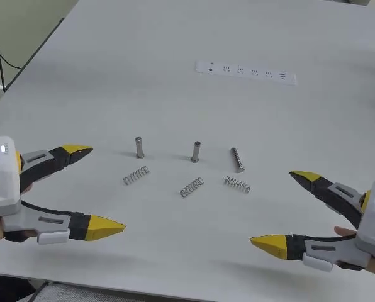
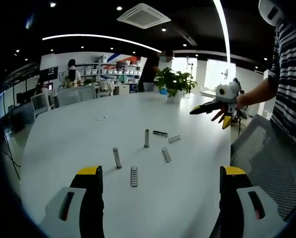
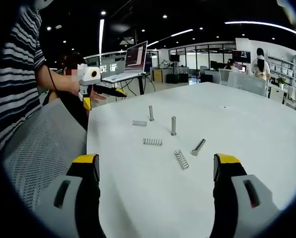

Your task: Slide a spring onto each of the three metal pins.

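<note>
Gaping wide: left tool point(image 1: 106, 187), right tool point(image 1: 273, 207) | head view: power strip point(image 1: 245, 72) | left gripper view: plant point(image 2: 175, 82)

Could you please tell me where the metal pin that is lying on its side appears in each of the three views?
Head view: the lying pin is the rightmost of the three, right of centre.
Left gripper view: the lying pin is the farthest, just above centre.
Right gripper view: the lying pin is the nearest, right of centre.
Shared landmark: the spring close beside it.
</note>
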Available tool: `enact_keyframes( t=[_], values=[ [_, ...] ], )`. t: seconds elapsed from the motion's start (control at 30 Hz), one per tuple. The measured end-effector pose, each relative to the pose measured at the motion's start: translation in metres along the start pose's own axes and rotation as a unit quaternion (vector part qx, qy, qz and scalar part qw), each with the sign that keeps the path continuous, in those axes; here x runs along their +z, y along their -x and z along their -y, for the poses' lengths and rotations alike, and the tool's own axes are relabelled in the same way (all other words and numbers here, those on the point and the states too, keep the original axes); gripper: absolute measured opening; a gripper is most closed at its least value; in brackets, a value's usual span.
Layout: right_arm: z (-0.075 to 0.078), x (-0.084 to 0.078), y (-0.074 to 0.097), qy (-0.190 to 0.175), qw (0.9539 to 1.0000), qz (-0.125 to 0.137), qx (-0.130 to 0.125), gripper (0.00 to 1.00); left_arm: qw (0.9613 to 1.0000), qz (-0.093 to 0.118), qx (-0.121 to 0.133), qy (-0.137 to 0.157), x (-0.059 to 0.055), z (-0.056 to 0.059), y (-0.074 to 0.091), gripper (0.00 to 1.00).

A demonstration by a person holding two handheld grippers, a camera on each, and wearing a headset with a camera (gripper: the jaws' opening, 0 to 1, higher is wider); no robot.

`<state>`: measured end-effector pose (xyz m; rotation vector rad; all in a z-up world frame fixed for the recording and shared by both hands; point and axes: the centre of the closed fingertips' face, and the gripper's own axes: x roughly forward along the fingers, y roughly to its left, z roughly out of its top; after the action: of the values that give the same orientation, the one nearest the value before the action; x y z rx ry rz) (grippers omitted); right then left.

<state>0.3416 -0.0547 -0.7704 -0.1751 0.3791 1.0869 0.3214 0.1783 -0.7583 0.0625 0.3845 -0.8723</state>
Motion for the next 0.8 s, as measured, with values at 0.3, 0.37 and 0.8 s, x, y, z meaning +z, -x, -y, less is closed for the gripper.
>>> enact_keyframes(
  t=[0.3,0.37,0.8],
  values=[
    [0.0003,-0.0007,0.0013,0.0,1.0,-0.003,0.001,0.97,1.0,-0.003,0.001,-0.004,-0.0027,0.0006,-0.0001,0.97],
    [0.0014,-0.0009,0.0019,0.0,1.0,-0.003,-0.001,0.97,1.0,-0.001,0.001,-0.002,-0.0019,0.0013,-0.0004,0.97],
    [0.0027,-0.0001,0.0018,0.005,1.0,-0.005,-0.002,0.96,1.0,0.002,-0.003,-0.002,0.0,0.004,-0.0027,0.97]
  ],
)
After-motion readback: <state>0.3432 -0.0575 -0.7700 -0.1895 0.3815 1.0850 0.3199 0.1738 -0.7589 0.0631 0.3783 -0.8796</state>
